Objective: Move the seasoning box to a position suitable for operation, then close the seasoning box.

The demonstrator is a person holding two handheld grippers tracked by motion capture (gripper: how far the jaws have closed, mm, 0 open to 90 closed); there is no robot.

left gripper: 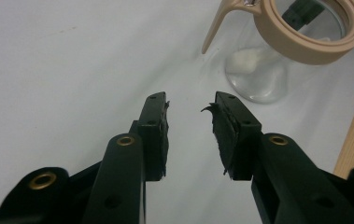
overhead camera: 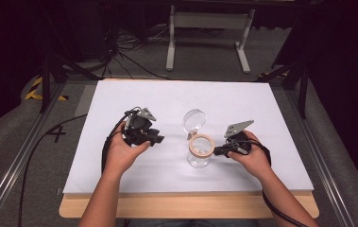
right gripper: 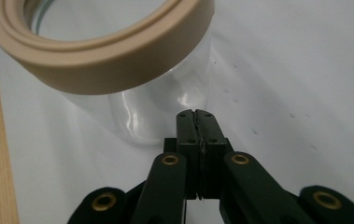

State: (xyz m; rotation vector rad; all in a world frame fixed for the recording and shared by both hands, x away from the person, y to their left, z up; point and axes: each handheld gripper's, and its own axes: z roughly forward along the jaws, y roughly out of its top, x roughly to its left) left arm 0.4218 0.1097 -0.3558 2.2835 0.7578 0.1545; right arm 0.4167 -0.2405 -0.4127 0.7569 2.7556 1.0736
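Glass jar (overhead camera: 199, 152), tan-rimmed, lid (overhead camera: 194, 119) flipped open, on white counter (overhead camera: 120, 94); right tool (overhead camera: 216, 151) pressed together, tips at jar wall; left tool (overhead camera: 160, 139) apart, empty, well clear.

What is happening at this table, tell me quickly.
A person works at a white table with a tool in each hand, around a clear glass jar with a beige rim; its lid stands flipped open behind it. The right tool is shut on nothing, its tips right beside the jar's glass wall. The left tool is open and empty, off to the jar's side, pointing toward it.
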